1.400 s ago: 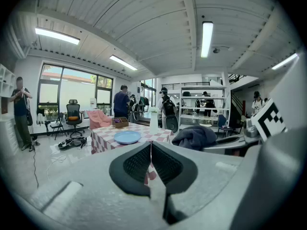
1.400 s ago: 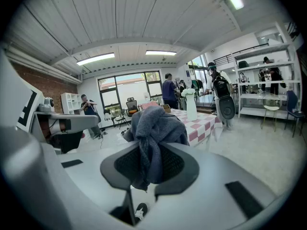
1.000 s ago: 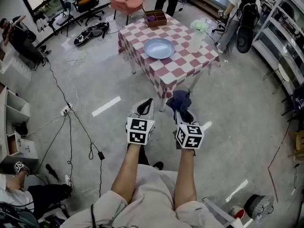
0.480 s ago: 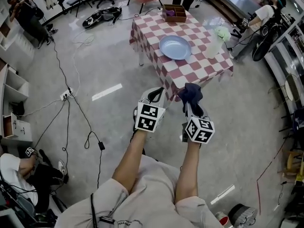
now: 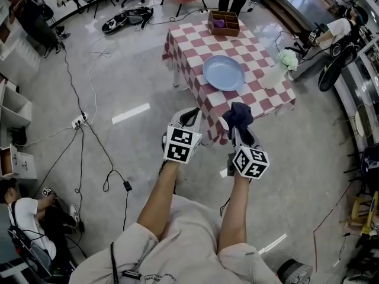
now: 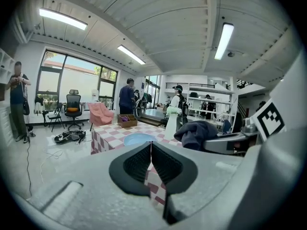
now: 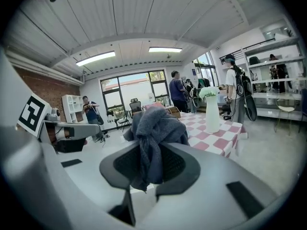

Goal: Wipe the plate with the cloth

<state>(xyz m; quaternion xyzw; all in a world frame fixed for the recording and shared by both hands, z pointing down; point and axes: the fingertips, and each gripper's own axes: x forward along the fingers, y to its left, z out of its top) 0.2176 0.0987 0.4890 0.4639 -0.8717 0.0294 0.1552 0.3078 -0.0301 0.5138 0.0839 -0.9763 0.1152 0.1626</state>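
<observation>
A light blue plate (image 5: 223,73) lies on a small table with a red-and-white checked cloth (image 5: 195,46); in the left gripper view the plate (image 6: 136,139) shows just beyond the jaws. My right gripper (image 5: 240,125) is shut on a dark blue cloth (image 5: 237,115), bunched between the jaws and standing up above them (image 7: 152,128). My left gripper (image 5: 188,118) is shut with nothing in it, its jaws pressed together (image 6: 150,163). Both grippers hang side by side in front of the table's near edge, short of the plate.
A white vase with pale flowers (image 5: 276,71) stands at the table's right corner and a brown box (image 5: 224,23) at its far end. Cables (image 5: 89,129) trail over the grey floor to the left. People stand beyond the table and at the right.
The table and plate have drawn closer and shifted right in the head view as I walk toward them. Both grippers keep their hold and relative places.
</observation>
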